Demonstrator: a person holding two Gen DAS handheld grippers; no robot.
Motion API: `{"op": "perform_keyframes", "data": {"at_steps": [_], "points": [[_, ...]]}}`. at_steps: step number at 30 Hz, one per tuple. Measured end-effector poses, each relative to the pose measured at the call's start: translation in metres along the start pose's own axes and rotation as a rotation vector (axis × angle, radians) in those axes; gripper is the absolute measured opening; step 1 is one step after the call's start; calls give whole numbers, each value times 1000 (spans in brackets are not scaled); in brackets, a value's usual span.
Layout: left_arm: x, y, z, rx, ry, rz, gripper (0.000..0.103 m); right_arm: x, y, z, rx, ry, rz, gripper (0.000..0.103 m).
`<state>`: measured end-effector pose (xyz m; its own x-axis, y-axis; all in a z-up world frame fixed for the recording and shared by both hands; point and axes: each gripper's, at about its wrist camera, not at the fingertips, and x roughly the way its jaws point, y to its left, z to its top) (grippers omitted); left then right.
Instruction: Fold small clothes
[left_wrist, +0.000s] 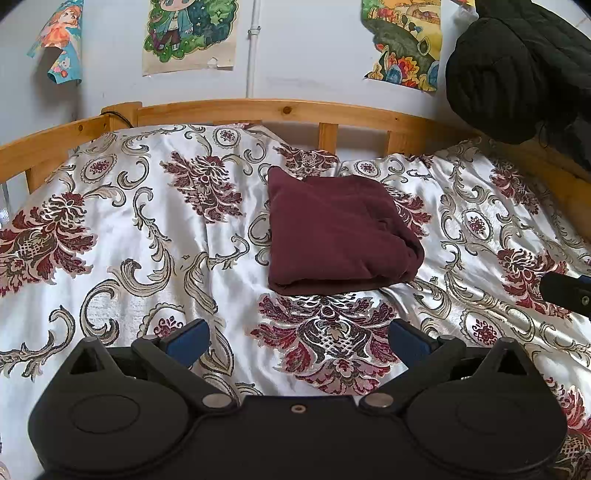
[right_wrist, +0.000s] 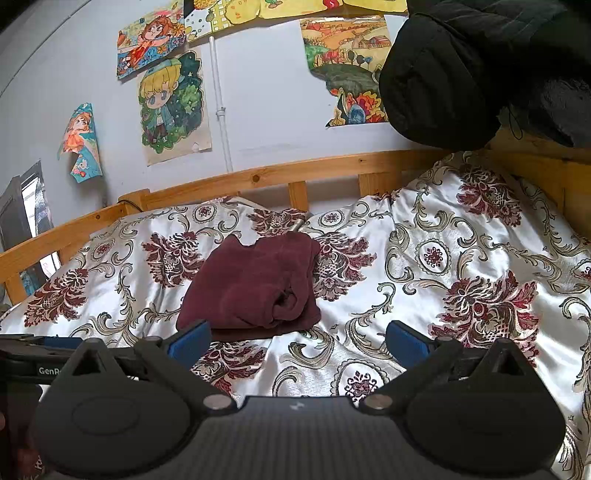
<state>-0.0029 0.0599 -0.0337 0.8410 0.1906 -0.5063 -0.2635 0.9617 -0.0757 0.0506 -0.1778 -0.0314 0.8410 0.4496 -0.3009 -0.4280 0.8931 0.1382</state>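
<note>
Both fisheye views look forward and slightly down across a patterned bedspread (left_wrist: 110, 229) toward a wooden bed rail (left_wrist: 258, 109) and a wall of drawings. The left wrist view sits squarely before a folded maroon garment (left_wrist: 336, 232), which fills the frame's centre. The right wrist view sees the same garment (right_wrist: 251, 284) left of centre, from farther right.

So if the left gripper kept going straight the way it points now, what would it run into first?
Most likely the folded maroon garment, which lies centred ahead of the open left gripper on the floral bedspread. The gripper seems tilted downward, so it might touch the bedspread just short of the garment; depth is unclear.
</note>
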Motion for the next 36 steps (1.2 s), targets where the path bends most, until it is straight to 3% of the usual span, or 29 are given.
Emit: {"op": "perform_keyframes", "data": {"at_steps": [36], "points": [[3, 3, -3, 3, 14, 4, 102, 0, -1, 0, 2, 5, 0, 103]]}}
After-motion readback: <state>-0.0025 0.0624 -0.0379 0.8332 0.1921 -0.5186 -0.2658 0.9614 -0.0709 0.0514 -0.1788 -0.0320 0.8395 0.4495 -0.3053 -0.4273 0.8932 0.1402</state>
